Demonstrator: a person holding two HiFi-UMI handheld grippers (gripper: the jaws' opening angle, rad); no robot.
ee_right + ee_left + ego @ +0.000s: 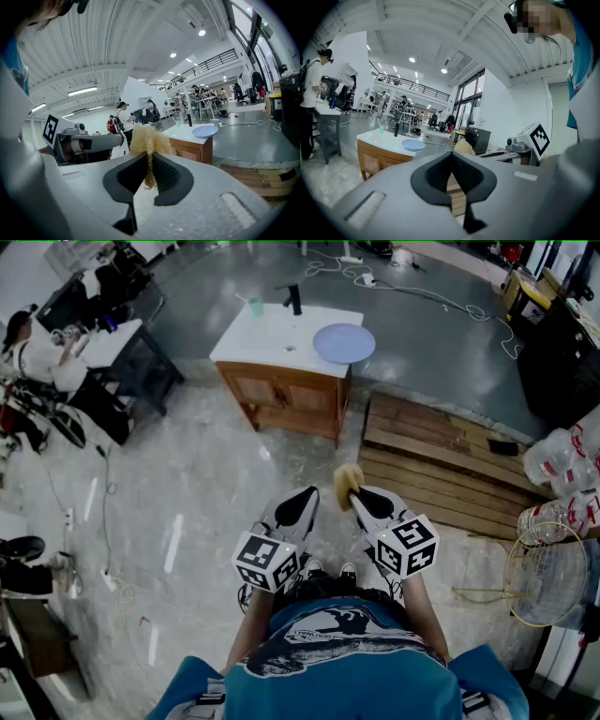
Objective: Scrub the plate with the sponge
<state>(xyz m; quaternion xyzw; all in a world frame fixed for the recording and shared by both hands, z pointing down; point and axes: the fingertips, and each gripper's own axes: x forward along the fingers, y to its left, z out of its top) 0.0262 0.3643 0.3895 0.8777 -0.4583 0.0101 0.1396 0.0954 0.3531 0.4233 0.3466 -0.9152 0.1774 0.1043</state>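
Two hand-held grippers are showing, side by side in front of the person's body; the left hand-held gripper is carrying nothing, its two jaws pressing together with no gap in the left gripper view; the right hand-held gripper is clamping one yellow, fibrous sponge, whose frayed top is spreading above the closed jaws in the right gripper view while a thin strand is hanging down between the pads; the two grippers are pointing forward, near each other but apart.

Ahead, well apart from both grippers, one wooden table with a white top is standing on the pale floor; one light blue plate is lying flat at the table's right end, its edge reaching slightly past the top; one small green cup is standing near the table's far edge; one wooden pallet is lying to the right of the table; one wire basket is sitting at the far right; one person in white is standing at the far left.
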